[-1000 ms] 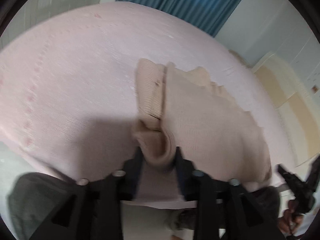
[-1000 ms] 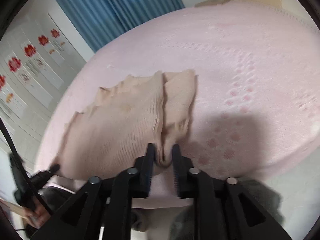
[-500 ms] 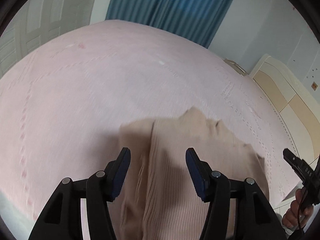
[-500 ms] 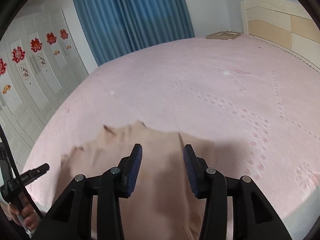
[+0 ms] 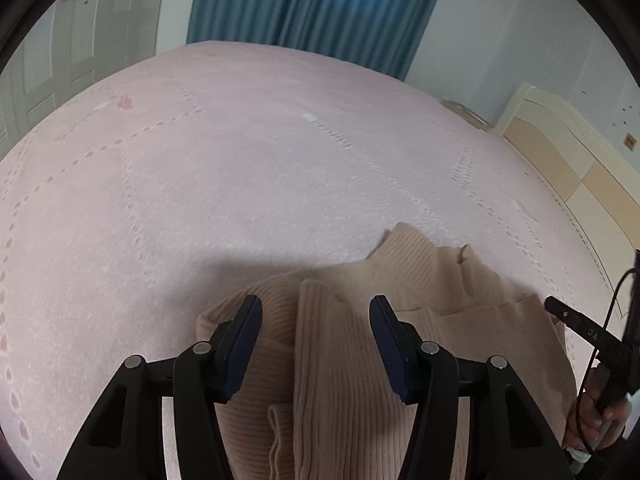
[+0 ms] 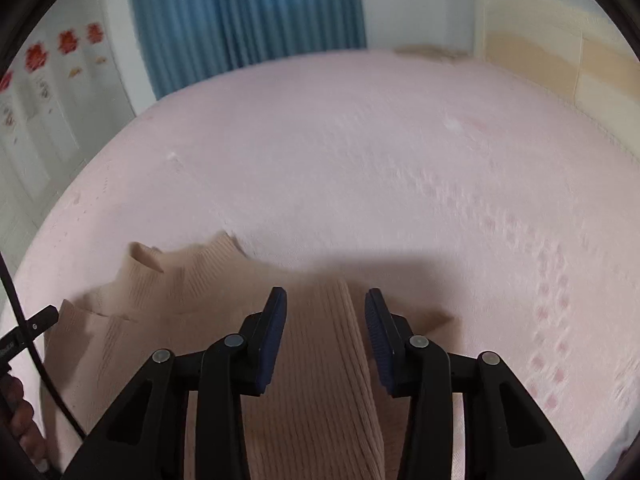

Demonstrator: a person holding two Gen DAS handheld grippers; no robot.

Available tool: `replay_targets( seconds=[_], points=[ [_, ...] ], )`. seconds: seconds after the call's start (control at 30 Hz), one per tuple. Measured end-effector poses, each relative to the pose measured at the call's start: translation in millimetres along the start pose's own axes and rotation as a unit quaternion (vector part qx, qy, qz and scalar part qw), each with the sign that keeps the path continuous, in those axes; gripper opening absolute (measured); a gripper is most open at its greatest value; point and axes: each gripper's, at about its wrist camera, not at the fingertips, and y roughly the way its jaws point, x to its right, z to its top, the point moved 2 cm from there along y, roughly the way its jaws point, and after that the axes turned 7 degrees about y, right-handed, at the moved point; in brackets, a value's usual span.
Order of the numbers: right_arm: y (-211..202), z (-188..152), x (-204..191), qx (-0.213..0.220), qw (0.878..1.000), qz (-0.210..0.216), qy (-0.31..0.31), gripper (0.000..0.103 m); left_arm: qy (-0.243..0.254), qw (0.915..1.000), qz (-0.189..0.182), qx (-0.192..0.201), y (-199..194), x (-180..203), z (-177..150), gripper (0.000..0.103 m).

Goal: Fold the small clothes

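Note:
A beige ribbed knit sweater (image 5: 360, 352) lies flat at the near edge of the pink bed, collar pointing away, both sleeves folded in over the body. My left gripper (image 5: 316, 308) is open and empty, hovering above the sweater's left side. My right gripper (image 6: 325, 300) is open and empty above the folded right sleeve (image 6: 328, 360). The sweater also shows in the right wrist view (image 6: 160, 304). The right gripper's tip shows at the far right of the left wrist view (image 5: 576, 322).
The pink bedspread (image 5: 260, 168) stretches far ahead. Blue curtains (image 5: 312, 4) hang behind it. A cream headboard (image 5: 568, 152) stands at the right. White wardrobe doors with red flowers (image 6: 48, 80) stand at the left.
Both grippers let go of the sweater's hem, opened, and lifted up and back. The sweater now lies flat on the bed.

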Motion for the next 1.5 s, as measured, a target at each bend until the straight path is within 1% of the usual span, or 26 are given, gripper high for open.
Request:
replay_targets(
  seconds=[0.03, 0.07, 0.13, 0.17, 0.23, 0.3, 0.33, 0.4, 0.43, 0.47, 0.53, 0.6, 0.67, 0.7, 0.83, 0.87, 1.0, 1.1, 1.13, 1.17, 1.2, 1.23, 1.3, 1.37, 1.43, 1.5],
  points=[
    [1.9, 1.5, 1.5, -0.005, 1.000, 0.005, 0.006, 0.041, -0.002, 1.0000, 0.000, -0.004, 3.3, -0.9, 0.0, 0.046],
    [3.7, 2.8, 2.1, -0.008, 1.000, 0.003, 0.009, 0.041, -0.006, 0.9999, 0.002, -0.009, 7.5, -1.8, -0.3, 0.035],
    [10.6, 2.7, 0.3, -0.019, 1.000, -0.005, 0.002, 0.041, -0.023, 0.9996, -0.004, -0.018, 15.2, -4.7, -2.7, 0.031],
    [12.7, -0.3, -0.5, -0.024, 1.000, -0.009, -0.002, 0.041, -0.026, 0.9994, -0.004, -0.020, 19.2, -5.2, -2.8, 0.027],
    [22.0, -5.8, -5.0, -0.037, 0.999, -0.035, -0.014, 0.041, -0.023, 0.9994, 0.001, -0.025, 23.4, -4.1, -2.9, 0.020],
    [29.6, -8.4, -4.2, -0.040, 0.997, -0.062, -0.026, 0.040, -0.011, 0.9996, 0.010, -0.024, 24.7, -1.3, -2.2, 0.009],
    [30.5, -9.5, -3.7, -0.039, 0.997, -0.065, -0.029, 0.038, -0.005, 0.9996, 0.015, -0.023, 24.9, 0.2, -1.7, 0.009],
    [32.5, -10.9, -7.9, -0.038, 0.996, -0.066, -0.041, 0.026, -0.005, 0.9997, 0.022, -0.013, 22.5, 0.5, 0.2, 0.007],
    [31.3, -11.1, -10.1, -0.036, 0.996, -0.067, -0.048, 0.013, -0.006, 0.9997, 0.021, -0.005, 20.2, 0.7, 1.9, 0.007],
    [28.7, -11.9, -13.2, -0.026, 0.996, -0.070, -0.057, 0.005, -0.008, 0.9998, 0.018, 0.003, 17.6, 1.0, 3.9, 0.007],
    [19.2, -10.8, -18.6, -0.003, 0.996, -0.054, -0.067, 0.005, -0.013, 0.9995, 0.010, 0.029, 8.5, 0.8, 8.9, 0.007],
    [3.6, -4.9, -18.9, 0.031, 0.997, -0.028, -0.061, 0.005, -0.019, 0.9990, 0.009, 0.041, 3.4, -1.1, 12.8, 0.007],
    [-3.1, 1.2, -15.3, 0.046, 0.998, -0.018, -0.049, 0.005, -0.025, 0.9990, 0.020, 0.031, 8.2, -5.4, 14.3, 0.007],
    [-0.2, 3.0, -11.6, 0.040, 0.998, -0.022, -0.041, 0.005, -0.030, 0.9990, 0.025, 0.023, 12.6, -7.7, 13.7, 0.007],
    [37.3, -0.8, 3.2, -0.034, 0.997, -0.071, -0.015, 0.005, -0.049, 0.9978, 0.040, -0.018, 34.2, -17.1, 9.1, 0.007],
    [41.2, 0.1, 3.8, -0.042, 0.996, -0.072, -0.011, 0.005, -0.055, 0.9973, 0.040, -0.028, 39.0, -18.9, 8.1, 0.007],
    [38.2, 2.1, -2.0, -0.031, 0.995, -0.087, -0.026, 0.007, -0.073, 0.9956, 0.036, -0.045, 46.2, -24.0, 7.8, 0.011],
    [38.7, 1.9, -2.7, -0.036, 0.995, -0.093, -0.031, 0.017, -0.089, 0.9940, 0.019, -0.062, 50.5, -25.8, 8.3, 0.019],
    [37.1, 1.3, -1.6, -0.037, 0.995, -0.092, -0.027, 0.029, -0.091, 0.9936, 0.017, -0.064, 50.8, -25.4, 8.4, 0.020],
    [36.8, 2.7, 2.0, -0.040, 0.995, -0.085, -0.019, 0.046, -0.093, 0.9934, 0.018, -0.065, 50.0, -24.7, 8.7, 0.021],
    [34.9, 2.9, 4.2, -0.041, 0.996, -0.076, -0.012, 0.050, -0.093, 0.9934, 0.018, -0.064, 49.1, -24.1, 8.7, 0.025],
    [32.2, 2.5, 5.6, -0.042, 0.997, -0.069, -0.005, 0.050, -0.093, 0.9936, 0.015, -0.062, 46.8, -23.5, 9.0, 0.028],
    [21.8, 2.8, 8.5, -0.036, 0.998, -0.054, 0.007, 0.050, -0.098, 0.9938, 0.005, -0.052, 38.9, -23.3, 8.5, 0.045],
    [6.4, 2.2, 6.9, -0.008, 0.999, -0.041, 0.008, 0.050, -0.107, 0.9937, -0.002, -0.035, 28.0, -25.2, 7.0, 0.054],
    [-13.3, -2.3, -1.9, 0.027, 0.999, -0.032, -0.007, 0.050, -0.113, 0.9935, -0.008, -0.016, 14.7, -28.4, 3.5, 0.060],
    [-27.6, -11.2, -15.5, 0.038, 0.999, -0.016, -0.032, 0.050, -0.114, 0.9934, -0.009, -0.008, 4.1, -32.6, -1.6, 0.061]
  ],
)
